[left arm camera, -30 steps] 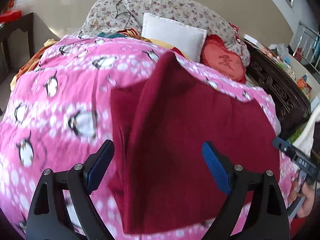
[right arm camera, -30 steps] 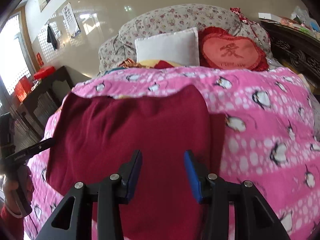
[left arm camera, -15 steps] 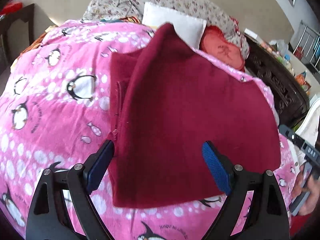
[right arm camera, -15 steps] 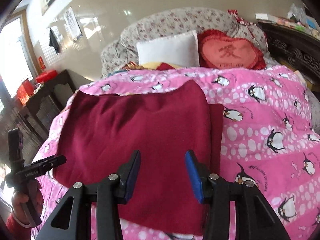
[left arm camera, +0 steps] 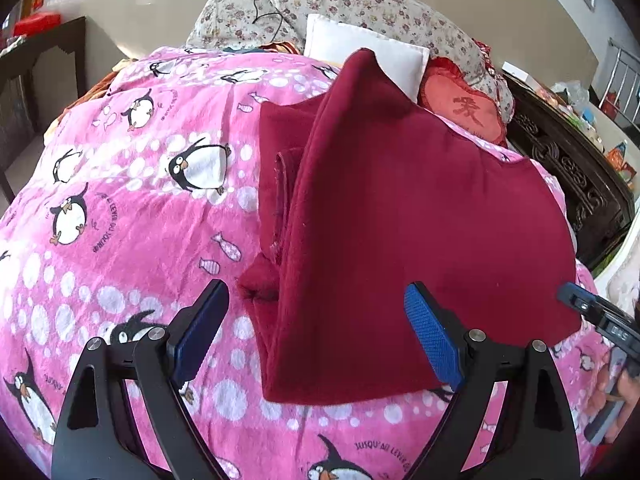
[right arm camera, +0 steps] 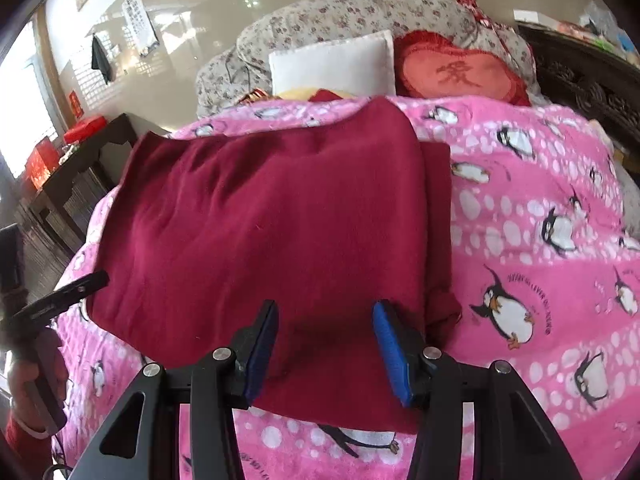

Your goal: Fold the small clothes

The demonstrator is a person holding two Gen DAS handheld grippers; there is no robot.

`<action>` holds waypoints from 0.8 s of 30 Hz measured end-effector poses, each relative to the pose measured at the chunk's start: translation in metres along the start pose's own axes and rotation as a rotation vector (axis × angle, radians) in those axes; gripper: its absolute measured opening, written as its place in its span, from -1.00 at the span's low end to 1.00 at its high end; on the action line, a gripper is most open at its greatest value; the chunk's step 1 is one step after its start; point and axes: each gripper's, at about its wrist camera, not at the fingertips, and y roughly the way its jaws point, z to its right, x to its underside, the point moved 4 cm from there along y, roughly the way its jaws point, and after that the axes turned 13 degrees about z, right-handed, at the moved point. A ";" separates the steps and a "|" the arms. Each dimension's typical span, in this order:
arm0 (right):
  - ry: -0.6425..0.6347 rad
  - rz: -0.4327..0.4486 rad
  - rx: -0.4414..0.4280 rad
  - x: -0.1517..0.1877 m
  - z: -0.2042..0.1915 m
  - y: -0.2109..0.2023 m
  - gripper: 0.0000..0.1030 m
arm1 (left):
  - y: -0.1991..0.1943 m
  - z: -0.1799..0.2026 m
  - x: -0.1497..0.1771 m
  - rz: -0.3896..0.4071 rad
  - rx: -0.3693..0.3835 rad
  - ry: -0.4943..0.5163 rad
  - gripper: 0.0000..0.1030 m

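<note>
A dark red garment (left arm camera: 400, 220) lies folded on a pink penguin blanket (left arm camera: 132, 216). Its top layer covers a narrower layer that sticks out along the left edge. My left gripper (left arm camera: 316, 332) is open and empty, held just above the garment's near left corner. In the right wrist view the garment (right arm camera: 272, 224) fills the middle, its lower layer showing at the right edge. My right gripper (right arm camera: 326, 352) is open and empty above the garment's near edge. The other gripper shows at the right edge of the left wrist view (left arm camera: 600, 320) and the left edge of the right wrist view (right arm camera: 52, 304).
A white pillow (left arm camera: 360, 48), a red heart cushion (left arm camera: 464, 108) and a flowered bolster (left arm camera: 360, 4) lie at the head of the bed. A dark carved bed frame (left arm camera: 572, 172) runs on the right. A dark wooden table (right arm camera: 76, 168) stands to the left of the bed.
Both grippers have pulled back toward the near edge and risen, so more of the blanket shows. The garment has settled flat. Both grippers stay open.
</note>
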 end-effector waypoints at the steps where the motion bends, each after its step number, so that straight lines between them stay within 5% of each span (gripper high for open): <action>1: 0.009 0.011 -0.006 -0.003 0.001 -0.002 -0.08 | 0.001 -0.001 -0.001 0.004 -0.006 0.001 0.74; 24: 0.051 0.038 -0.032 -0.011 0.003 -0.011 0.06 | 0.020 -0.002 0.015 -0.052 -0.042 0.007 0.74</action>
